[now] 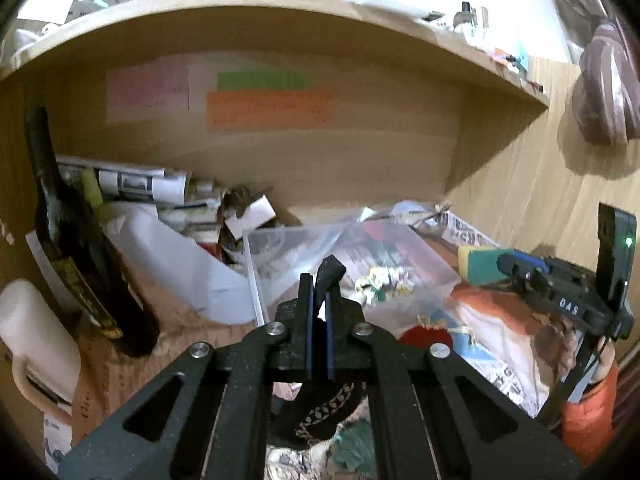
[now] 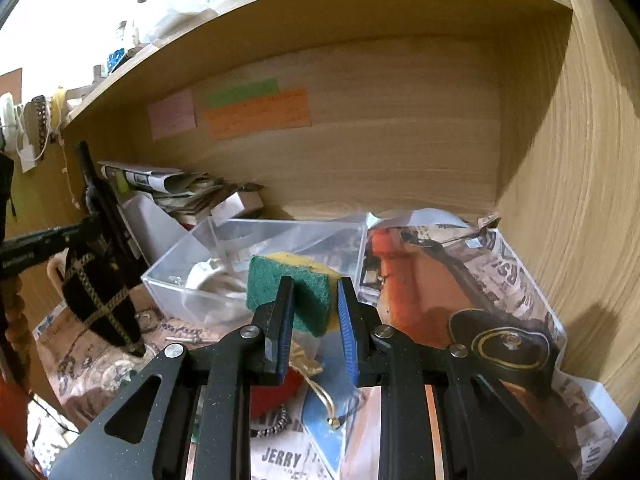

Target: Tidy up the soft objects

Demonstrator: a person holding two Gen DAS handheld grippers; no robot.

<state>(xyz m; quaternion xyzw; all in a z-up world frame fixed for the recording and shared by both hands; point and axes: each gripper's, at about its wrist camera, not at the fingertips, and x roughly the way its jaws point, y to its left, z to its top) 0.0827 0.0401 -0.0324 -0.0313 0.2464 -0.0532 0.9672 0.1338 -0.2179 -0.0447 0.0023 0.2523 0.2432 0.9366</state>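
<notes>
- Right gripper (image 2: 313, 308) grips a green-and-yellow sponge (image 2: 294, 294), held above the clear plastic box (image 2: 168, 280).
- Left gripper (image 1: 319, 300) pinches black patterned cloth (image 2: 100, 300).
- Likely next: lowering the sponge into the box.

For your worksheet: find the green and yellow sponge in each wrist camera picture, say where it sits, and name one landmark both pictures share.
Left wrist view: the sponge is at the right, held at the tip of the right gripper.
Right wrist view: the sponge is at the centre, clamped between the right gripper's blue pads, in front of the clear plastic box.
Shared landmark: the orange note on the shelf's back wall.
</notes>
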